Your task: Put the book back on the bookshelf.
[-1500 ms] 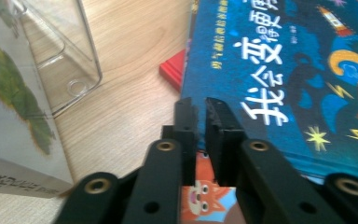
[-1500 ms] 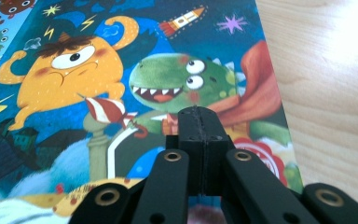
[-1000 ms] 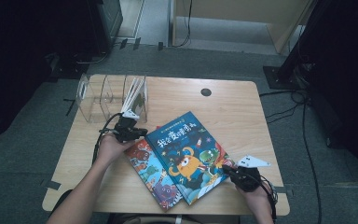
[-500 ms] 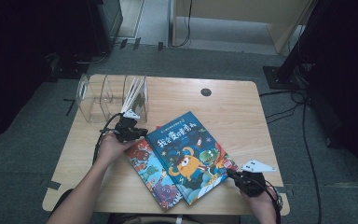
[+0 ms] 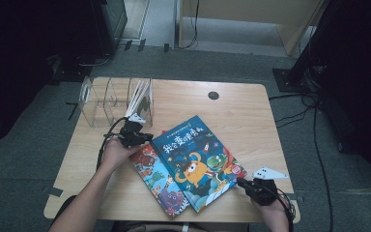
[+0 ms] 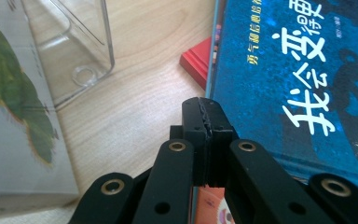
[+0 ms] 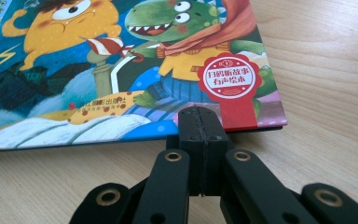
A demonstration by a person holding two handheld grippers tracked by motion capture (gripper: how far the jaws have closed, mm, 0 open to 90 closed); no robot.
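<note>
The blue picture book (image 5: 195, 162) lies on the wooden table (image 5: 241, 116), atop 2 others. Both the left gripper (image 5: 147, 137) and the right gripper (image 5: 239, 182) have jaws pressed together, empty, at opposite corners. A clear acrylic book rack (image 5: 108, 104) stands just beyond the left gripper.

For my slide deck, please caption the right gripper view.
Shut black right gripper at the near edge of a glossy blue picture book on the pale wooden table.

Dim high view, dark surroundings, bright gripper views, soft blur
</note>
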